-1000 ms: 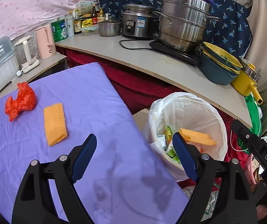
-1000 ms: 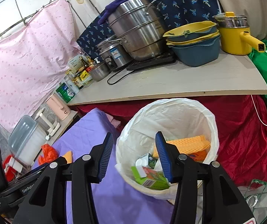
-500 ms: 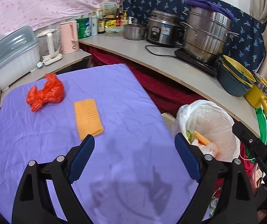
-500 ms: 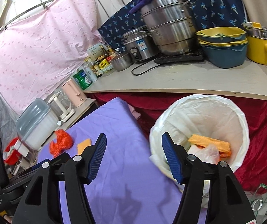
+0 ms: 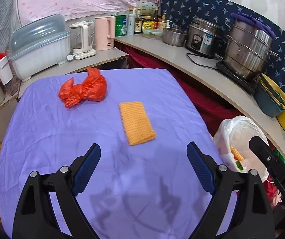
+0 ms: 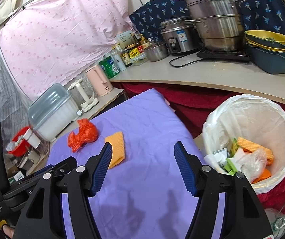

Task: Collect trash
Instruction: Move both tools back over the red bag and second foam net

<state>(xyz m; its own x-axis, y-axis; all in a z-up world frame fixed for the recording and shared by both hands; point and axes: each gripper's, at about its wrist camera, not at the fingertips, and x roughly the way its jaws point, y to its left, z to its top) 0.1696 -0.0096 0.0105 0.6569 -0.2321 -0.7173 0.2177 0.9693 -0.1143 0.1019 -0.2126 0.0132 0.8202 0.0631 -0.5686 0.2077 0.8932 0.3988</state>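
A: Nearest, the left gripper (image 5: 143, 165): how do its jaws stand?

B: Spread wide above the purple cloth (image 5: 82, 131), nothing between the blue pads (image 5: 86, 167). Their shadow falls on the bare cloth just below.

A: And the right gripper (image 6: 142, 165)?

B: Parted somewhat less, also empty, also over the cloth. From its own camera the left pad overlaps the near corner of the orange sponge cloth (image 6: 117, 149), but only in line of sight; whether it touches cannot be told.

A: Next out, the loose trash?

B: Two pieces on the cloth. The orange sponge cloth (image 5: 136, 125) lies flat, just beyond the left gripper's tips, slightly right of centre. The crumpled red plastic bag (image 5: 82, 90) sits farther back and to the left, near but apart from it.

A: The bin?

B: A bin lined with a white bag (image 6: 249, 115) stands off the table's right edge, below the counter (image 6: 202, 75). Inside: another orange sponge cloth, clear plastic, green cartons.

A: Farthest?

B: On the counter, a steel steamer pot (image 6: 216, 18), a rice cooker (image 6: 176, 33), bottles, a pink kettle (image 5: 103, 32).
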